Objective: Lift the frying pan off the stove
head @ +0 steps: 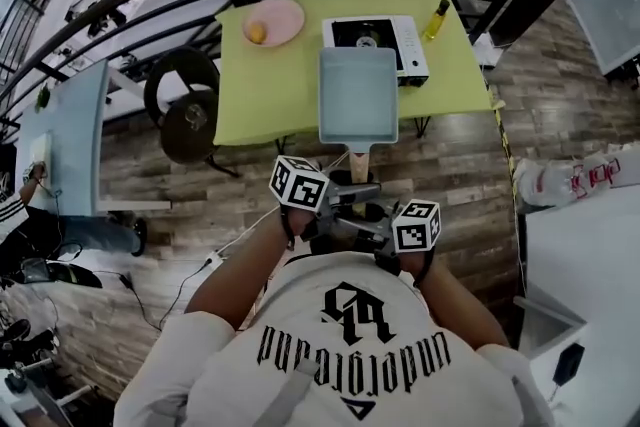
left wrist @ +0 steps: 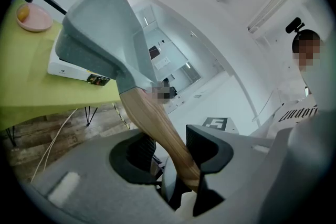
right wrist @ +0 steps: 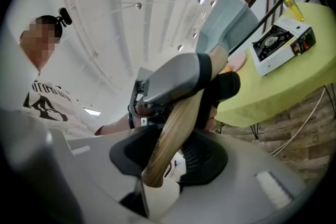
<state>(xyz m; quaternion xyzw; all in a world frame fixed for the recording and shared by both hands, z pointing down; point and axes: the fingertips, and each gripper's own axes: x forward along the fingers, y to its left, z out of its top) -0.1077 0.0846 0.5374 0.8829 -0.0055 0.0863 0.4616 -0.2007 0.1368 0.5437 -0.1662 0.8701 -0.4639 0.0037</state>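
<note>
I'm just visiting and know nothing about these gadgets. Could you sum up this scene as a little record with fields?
Pan: grey rectangular frying pan, held in the air, off the stove
Handle: wooden handle, gripped by both tools
Left hand-held gripper: shut on the handle
Right hand-held gripper: shut on the handle
Stove: white, burner bare, on the green table
Also on table: pink plate holding a small orange item; yellow bottle
</note>
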